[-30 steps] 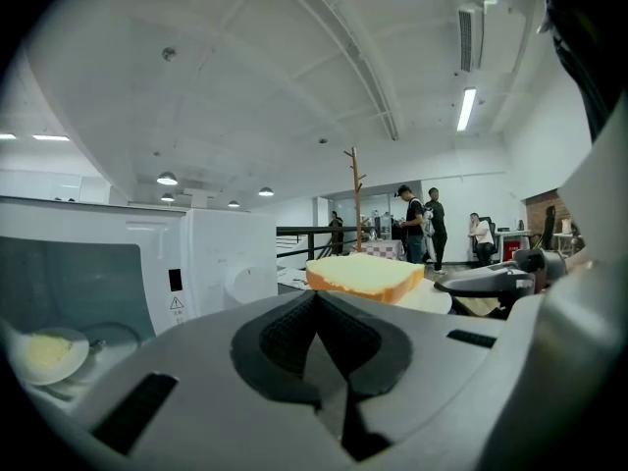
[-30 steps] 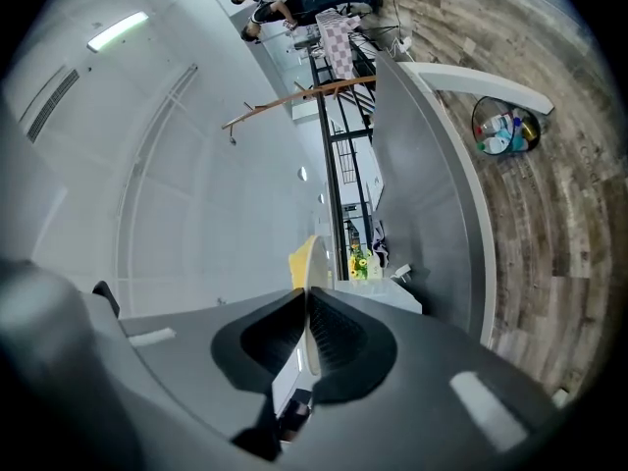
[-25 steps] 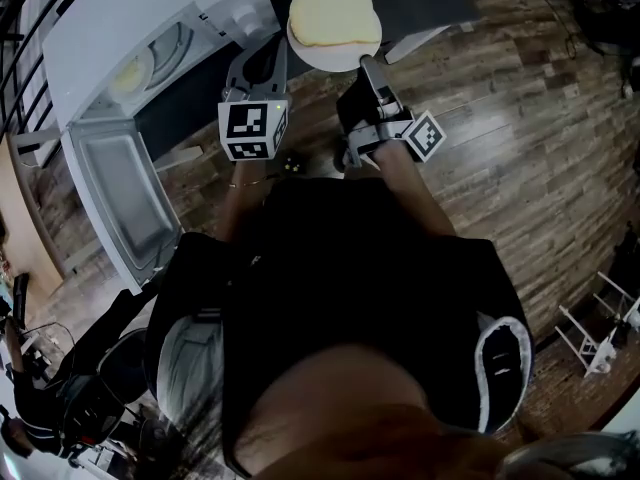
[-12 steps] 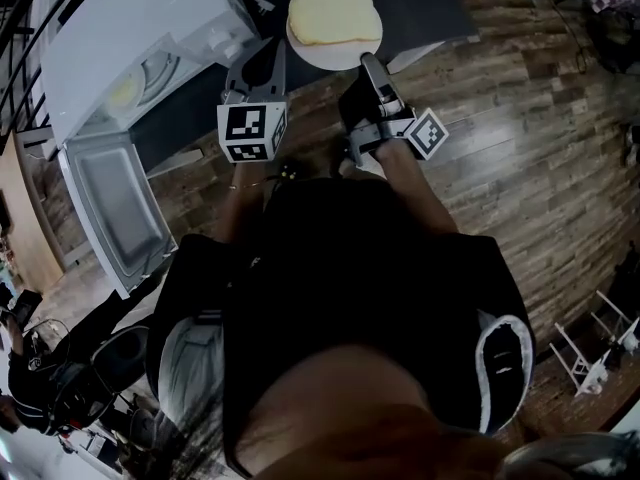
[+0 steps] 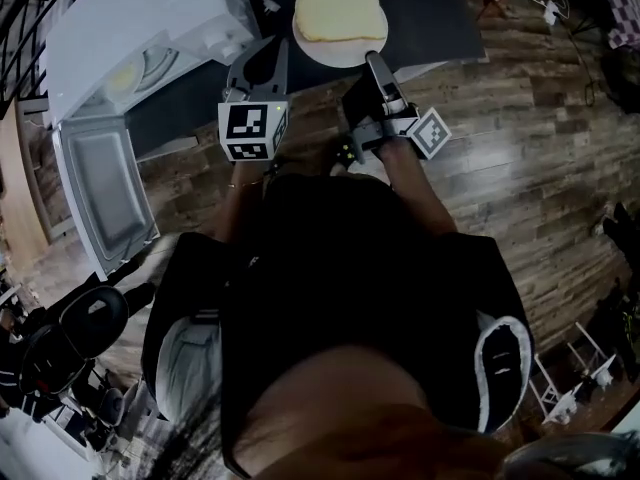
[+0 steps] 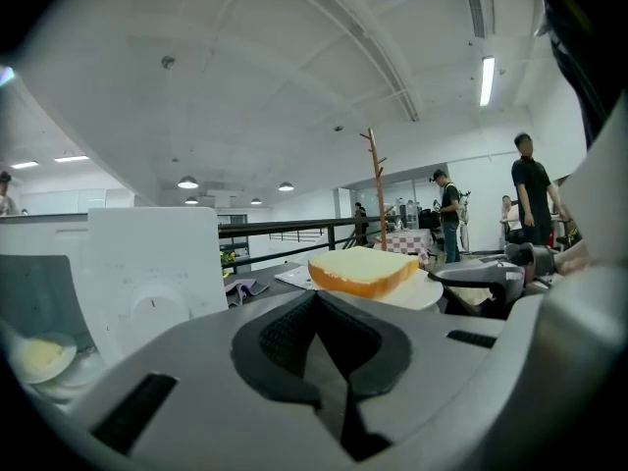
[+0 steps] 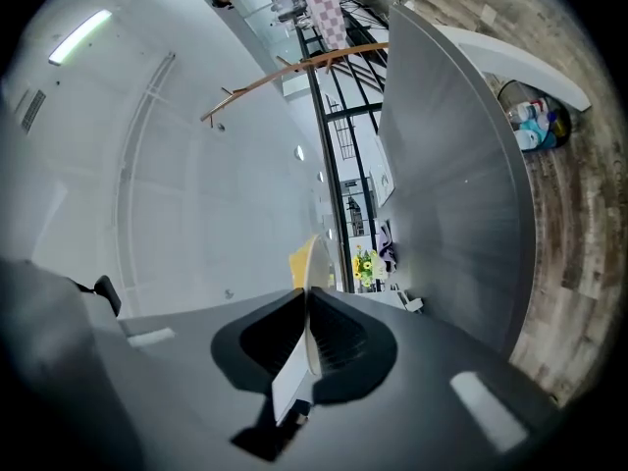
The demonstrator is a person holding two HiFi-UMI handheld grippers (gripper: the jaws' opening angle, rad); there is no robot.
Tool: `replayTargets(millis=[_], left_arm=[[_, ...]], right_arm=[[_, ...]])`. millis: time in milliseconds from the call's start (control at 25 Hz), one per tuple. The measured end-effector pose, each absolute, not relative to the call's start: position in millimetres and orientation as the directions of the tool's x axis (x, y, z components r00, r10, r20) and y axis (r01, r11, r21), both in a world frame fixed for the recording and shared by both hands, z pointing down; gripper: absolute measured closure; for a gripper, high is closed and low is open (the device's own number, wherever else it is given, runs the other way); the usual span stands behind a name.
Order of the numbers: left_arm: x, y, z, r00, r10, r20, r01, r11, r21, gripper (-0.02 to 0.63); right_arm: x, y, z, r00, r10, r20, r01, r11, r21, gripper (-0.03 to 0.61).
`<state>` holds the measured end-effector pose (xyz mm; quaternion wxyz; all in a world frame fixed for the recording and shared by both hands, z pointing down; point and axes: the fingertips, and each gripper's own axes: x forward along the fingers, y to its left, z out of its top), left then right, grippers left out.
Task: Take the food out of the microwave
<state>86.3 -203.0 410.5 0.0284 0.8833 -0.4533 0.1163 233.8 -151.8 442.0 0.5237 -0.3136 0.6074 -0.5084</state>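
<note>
Right tongs [image 5: 372,60] are clamped narrow on the near rim of the white plate [image 5: 345,50]; in the right gripper view the rim [image 7: 312,292] sits edge-on between the 2 pads.

1 slice of bread [image 5: 338,13] lies flat on the plate; the food is out of the microwave [image 5: 130,38] and over the dark worktop [image 5: 430,8]; whether the plate already rests on it, cannot tell.

Key relation: the plate runs straight ahead of the right tongs, away from the person, held by 1 edge only; its weight hangs beyond the grip.

Left tongs [image 5: 268,50] are closed on nothing, just beside the plate's left edge, between it and the microwave; this view shows the bread [image 6: 363,271] ahead and to their right.

Microwave door [image 5: 100,193] hangs open at far left; the left hand is the nearer to it.

Judgement: setting the plate level on the worktop falls to the right hand; a tilt forward could slide the bread off.
</note>
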Motion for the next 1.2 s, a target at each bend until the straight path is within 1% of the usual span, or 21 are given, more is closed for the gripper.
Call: replayTargets(millis=[560, 1200], left_arm=[[72, -198, 416, 0.486, -0.837, 0.252, -0.856, -0.514, -0.055, 0.607], [81, -213, 429, 0.499, -0.821, 0.276, -0.848, -0.529, -0.041, 0.607]], right_arm=[[231, -167, 452, -0.315, -0.898, -0.307, 0.183, 0.260, -0.948, 0.566], [238, -188, 477, -0.315, -0.913, -0.258, 0.155, 0.219, -0.963, 0.566]])
